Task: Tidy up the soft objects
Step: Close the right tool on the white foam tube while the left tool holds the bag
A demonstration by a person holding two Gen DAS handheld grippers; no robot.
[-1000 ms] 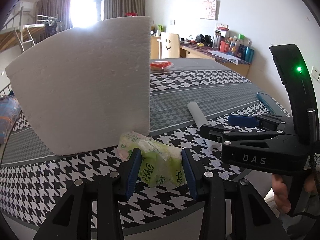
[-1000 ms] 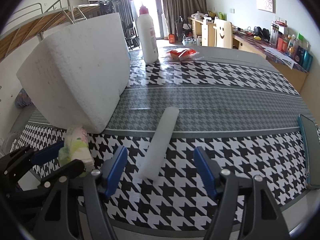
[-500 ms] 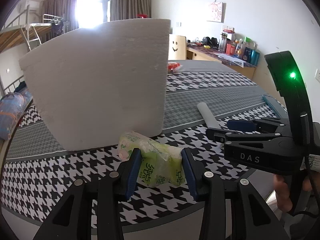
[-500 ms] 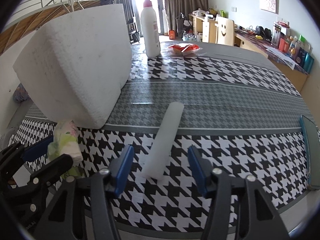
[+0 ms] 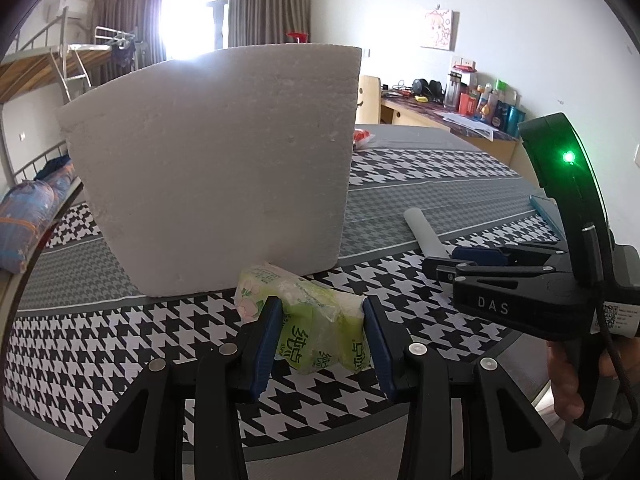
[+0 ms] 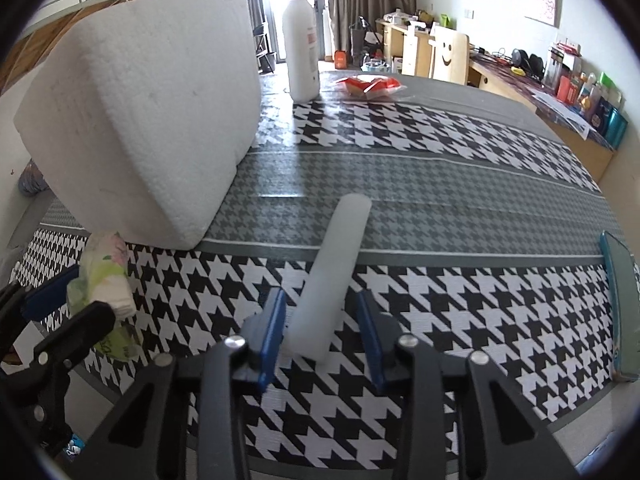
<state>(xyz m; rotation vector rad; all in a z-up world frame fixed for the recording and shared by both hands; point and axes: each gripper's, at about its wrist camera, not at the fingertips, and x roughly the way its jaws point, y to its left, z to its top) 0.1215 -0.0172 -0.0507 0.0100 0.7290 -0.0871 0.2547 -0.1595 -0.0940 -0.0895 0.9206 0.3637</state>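
Observation:
My left gripper (image 5: 322, 330) is shut on a green tissue pack (image 5: 316, 320), held just above the houndstooth table near its front edge; the pack also shows in the right wrist view (image 6: 106, 280). A big white foam box (image 5: 216, 168) stands right behind the pack, also in the right wrist view (image 6: 148, 128). My right gripper (image 6: 322, 330) is open, its blue pads on either side of the near end of a white foam tube (image 6: 334, 276) that lies on the table. The right pad stands clear of the tube. The right gripper (image 5: 472, 258) shows at the right in the left wrist view.
A white bottle (image 6: 301, 44) and a red packet (image 6: 372, 84) stand at the far side of the table. A teal phone (image 6: 620, 312) lies at the right edge. The front table edge (image 6: 360, 452) runs under both grippers.
My right gripper has moved forward over the tube's near end and its jaws have narrowed around it. My left gripper still holds the tissue pack and has turned a little to the left.

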